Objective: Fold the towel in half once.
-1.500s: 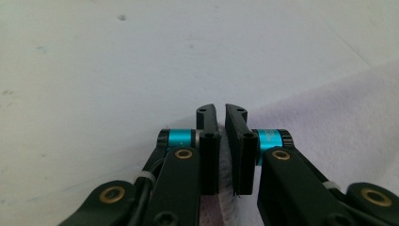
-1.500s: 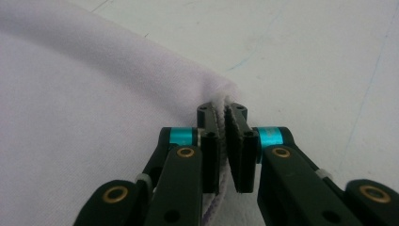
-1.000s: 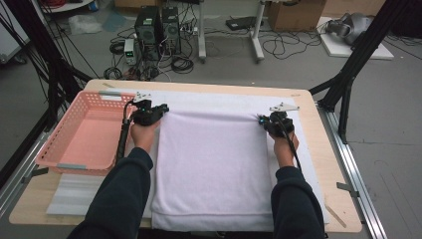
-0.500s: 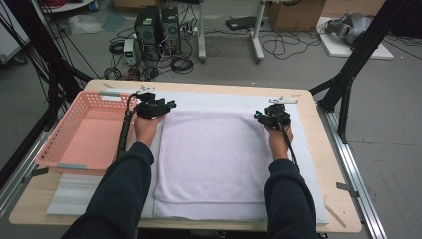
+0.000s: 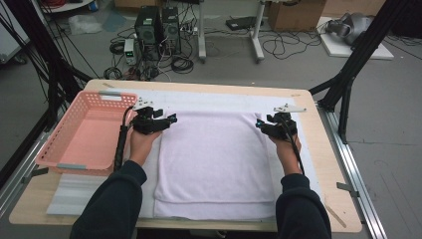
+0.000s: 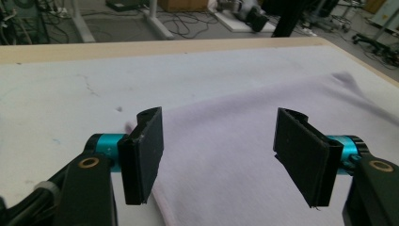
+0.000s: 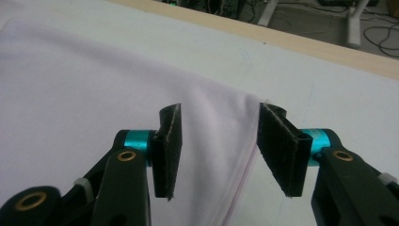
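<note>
Now the folded towel point(image 5: 216, 164) lies flat in the middle of the worktop point(image 5: 318, 149), on a white mat point(image 5: 209, 99) that covers most of the wood. In the high view it is a pale lilac rectangle, its far edge toward 12 o'clock and a doubled layer showing along the near edge at 6 o'clock.

The left tool point(image 5: 169, 119) sits at the towel's far left corner, about 10 o'clock from the towel's centre, with its jaws pointing toward 3 o'clock. Its jaws have just been opening and stand released. In the left gripper view point(image 6: 221, 155) they are wide apart, and the towel's corner lies on the mat below and between them, with neither pad pressing on the cloth.

The right tool point(image 5: 261, 125) is at the far right corner, about 2 o'clock from the towel's centre, with jaws pointing toward 9 o'clock. Its jaws too have just been opening and are released. In the right gripper view point(image 7: 219, 146) the towel's hemmed edge runs between the pads, lying flat on the mat and free of both.

A pink basket point(image 5: 59, 149) stands on the worktop at 9 o'clock from the towel, just beside the left hand point(image 5: 142, 144). The right hand point(image 5: 286, 149) rests over the towel's right edge. Both dark sleeves come in from 6 o'clock.
</note>
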